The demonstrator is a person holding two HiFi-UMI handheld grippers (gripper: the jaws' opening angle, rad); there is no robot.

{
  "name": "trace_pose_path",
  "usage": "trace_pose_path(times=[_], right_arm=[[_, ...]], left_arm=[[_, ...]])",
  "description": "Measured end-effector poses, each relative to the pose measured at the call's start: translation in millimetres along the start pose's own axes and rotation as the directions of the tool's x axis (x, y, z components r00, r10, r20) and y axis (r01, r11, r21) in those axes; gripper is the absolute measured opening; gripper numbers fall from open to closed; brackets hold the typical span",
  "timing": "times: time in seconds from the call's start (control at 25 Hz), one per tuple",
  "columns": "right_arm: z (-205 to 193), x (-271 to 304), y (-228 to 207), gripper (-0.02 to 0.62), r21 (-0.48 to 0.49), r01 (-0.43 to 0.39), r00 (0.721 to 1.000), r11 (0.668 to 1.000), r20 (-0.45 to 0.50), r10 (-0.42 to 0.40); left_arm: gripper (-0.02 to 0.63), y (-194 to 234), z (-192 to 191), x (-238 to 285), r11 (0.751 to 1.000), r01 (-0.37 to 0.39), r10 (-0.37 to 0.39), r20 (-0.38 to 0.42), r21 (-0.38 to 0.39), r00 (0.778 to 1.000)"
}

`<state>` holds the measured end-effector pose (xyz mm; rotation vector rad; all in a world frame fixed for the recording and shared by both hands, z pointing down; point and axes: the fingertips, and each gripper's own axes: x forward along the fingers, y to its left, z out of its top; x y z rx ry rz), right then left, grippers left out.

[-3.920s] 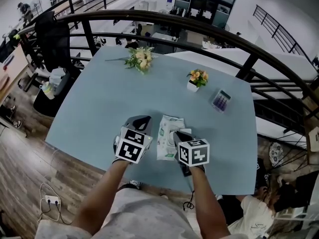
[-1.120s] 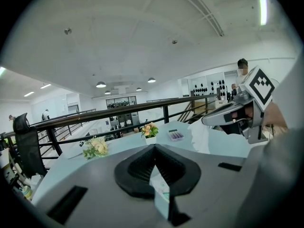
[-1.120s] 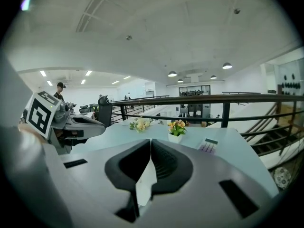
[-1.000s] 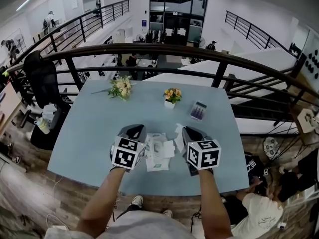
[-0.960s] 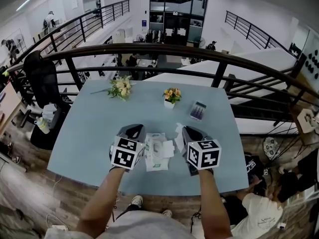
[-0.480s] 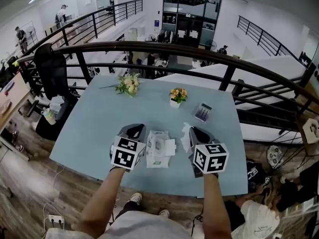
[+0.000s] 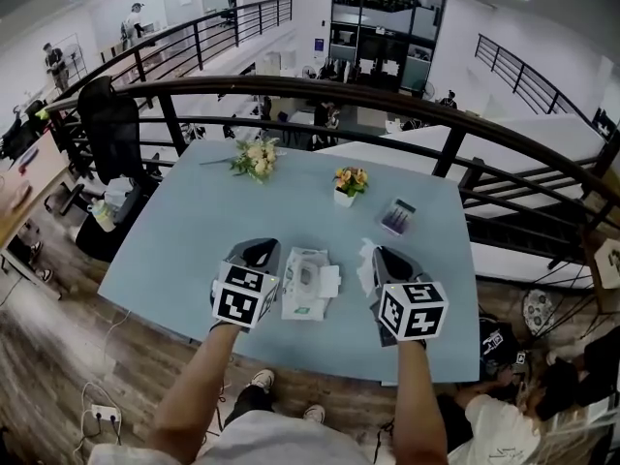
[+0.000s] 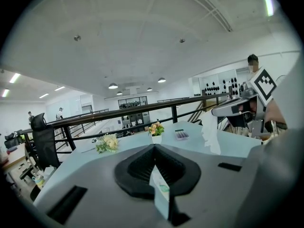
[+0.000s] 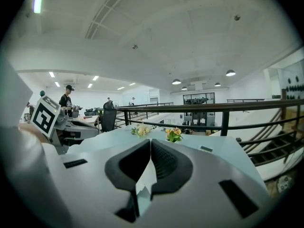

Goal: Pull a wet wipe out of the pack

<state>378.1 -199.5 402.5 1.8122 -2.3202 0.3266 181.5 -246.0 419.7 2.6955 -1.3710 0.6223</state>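
The left tongs [image 7: 258, 252] are closed on the near-left edge of the pack [image 7: 302, 294], a thin strip of it pinched between their jaws. The pack lies on the counter [image 7: 203, 221] between the two tongs. The right tongs [image 7: 381, 258] are clamped on a white wipe [image 7: 366, 258], which hangs crumpled from their tip, just right of the pack and apart from it.

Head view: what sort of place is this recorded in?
Probably a mezzanine in an open-plan office. The light blue table stands against a black railing overlooking a lower floor with desks, and an office chair sits beside the table.
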Motion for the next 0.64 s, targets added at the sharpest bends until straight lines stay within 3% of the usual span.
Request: trace_pose_path(times=[0.64], right_arm=[[-9,-6,-8,0.012,-0.013,-0.019,1.0,1.0,-0.002,0.019]], left_arm=[[-0.006,-12,-14,0,1.0,-0.023,0.023,-0.014,-0.022,1.0]])
